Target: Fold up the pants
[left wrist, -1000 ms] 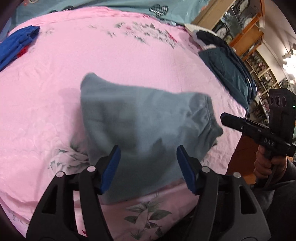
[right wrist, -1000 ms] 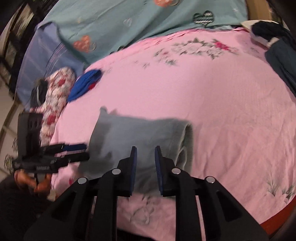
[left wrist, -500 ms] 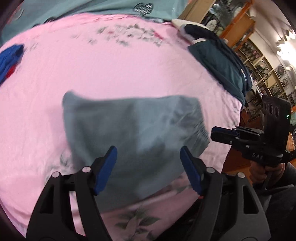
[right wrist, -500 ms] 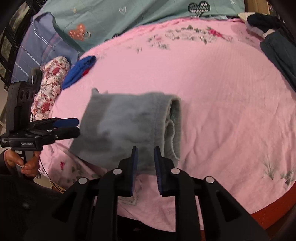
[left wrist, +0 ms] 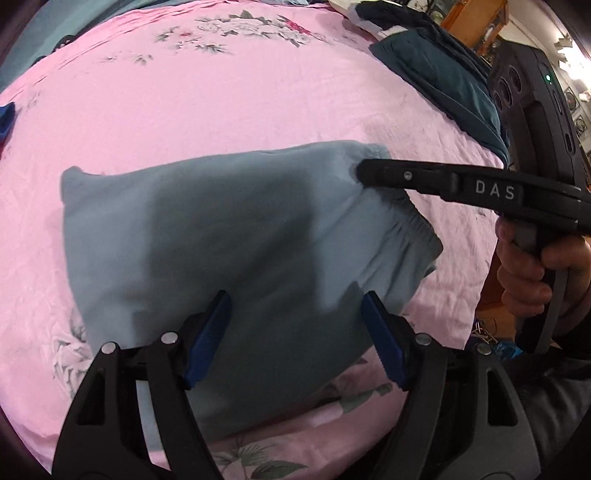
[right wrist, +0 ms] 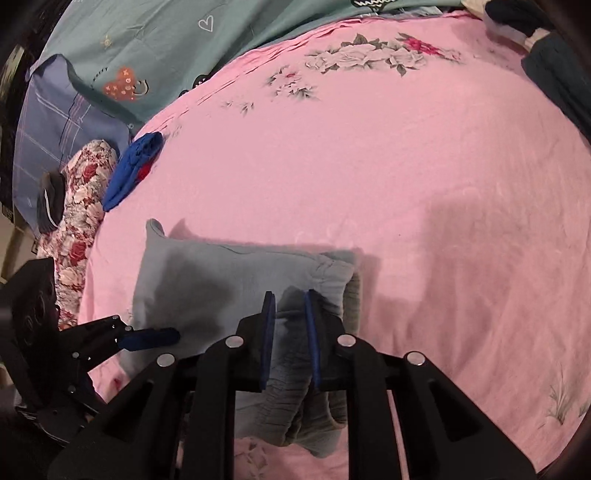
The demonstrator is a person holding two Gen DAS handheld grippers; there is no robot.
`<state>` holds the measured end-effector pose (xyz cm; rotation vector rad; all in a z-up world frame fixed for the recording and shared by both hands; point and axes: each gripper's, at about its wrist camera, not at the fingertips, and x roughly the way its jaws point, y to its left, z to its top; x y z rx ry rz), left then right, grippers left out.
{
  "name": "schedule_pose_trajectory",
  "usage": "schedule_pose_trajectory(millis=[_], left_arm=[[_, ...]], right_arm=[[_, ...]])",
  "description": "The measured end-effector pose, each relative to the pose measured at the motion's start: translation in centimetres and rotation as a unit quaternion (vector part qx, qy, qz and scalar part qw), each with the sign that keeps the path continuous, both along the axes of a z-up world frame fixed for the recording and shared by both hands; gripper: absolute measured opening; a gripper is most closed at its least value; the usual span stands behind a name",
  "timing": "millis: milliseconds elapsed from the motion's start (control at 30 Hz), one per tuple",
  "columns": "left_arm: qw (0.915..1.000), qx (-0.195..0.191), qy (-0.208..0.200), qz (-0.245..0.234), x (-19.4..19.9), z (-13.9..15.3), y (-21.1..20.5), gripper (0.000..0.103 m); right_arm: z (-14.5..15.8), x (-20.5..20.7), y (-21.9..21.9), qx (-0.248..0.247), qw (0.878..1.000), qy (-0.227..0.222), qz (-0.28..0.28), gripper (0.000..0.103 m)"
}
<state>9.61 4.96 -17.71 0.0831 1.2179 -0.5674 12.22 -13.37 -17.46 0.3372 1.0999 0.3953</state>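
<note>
Folded grey-blue pants lie on the pink floral bedsheet, with the gathered waistband at the right end. My left gripper hovers open over their near edge, blue pads wide apart with nothing between them. From the right wrist view it shows at the pants' left side. My right gripper has its tips down on the waistband end, jaws a narrow gap apart, and I see no cloth pinched. Its black tip touches the pants in the left wrist view. A hand holds it.
A pile of dark teal clothes lies at the bed's far right. A blue cloth and a floral pillow sit at the left edge. A teal quilt lies along the head of the bed. Wooden shelves stand beyond.
Both grippers came closer to the pants. The right one moved from beside the bed onto the waistband end. The left jaws widened a little.
</note>
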Motion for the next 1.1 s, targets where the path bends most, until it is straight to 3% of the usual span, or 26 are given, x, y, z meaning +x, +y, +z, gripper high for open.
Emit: schedule_pose_trajectory(millis=[167, 267, 400, 500, 600, 733, 867, 1000, 1067, 1100], left_arm=[[0.9991, -0.012, -0.037, 0.018, 0.4, 3.1, -0.6, 0.076], [0.9986, -0.019, -0.04, 0.03, 1.4, 3.3, -2.0, 0.076], [0.9988, -0.002, -0.035, 0.033, 2.1, 2.2, -5.0, 0.076], [0.9991, 0.023, 0.001, 0.036, 2.5, -0.4, -6.5, 0.081], [0.9965, 0.072, -0.033, 0.026, 2.0, -1.2, -8.2, 0.085], [0.9954, 0.04, -0.038, 0.079, 1.6, 1.6, -5.5, 0.085], [0.9823, 0.028, -0.059, 0.175, -0.2, 3.6, 0.1, 0.085], [0.952, -0.007, -0.032, 0.304, -2.6, 2.7, 7.6, 0.085], [0.9373, -0.038, -0.009, 0.346, -3.5, 1.4, 10.5, 0.085], [0.9342, -0.046, 0.001, 0.354, -4.1, 0.6, 11.6, 0.085]], right_arm=[[1.6, -0.1, 0.2, 0.005, 1.0, -0.003, 0.016, 0.029], [2.7, -0.2, 0.2, -0.018, 0.999, -0.023, 0.03, 0.038], [3.1, 0.4, -0.9, -0.033, 0.998, -0.032, 0.046, 0.039], [2.9, 0.9, -2.2, -0.035, 0.998, -0.029, 0.049, 0.039], [2.5, 1.6, -3.2, -0.029, 0.998, -0.019, 0.054, 0.039], [3.0, 2.0, -3.6, -0.015, 0.997, -0.024, 0.069, 0.039], [4.2, 2.8, -1.0, 0.007, 0.993, -0.036, 0.114, 0.039], [5.6, 3.7, 4.7, 0.04, 0.979, -0.055, 0.191, 0.039], [5.8, 4.2, 8.8, 0.058, 0.967, -0.068, 0.24, 0.039], [5.7, 4.5, 10.2, 0.066, 0.962, -0.068, 0.257, 0.039]])
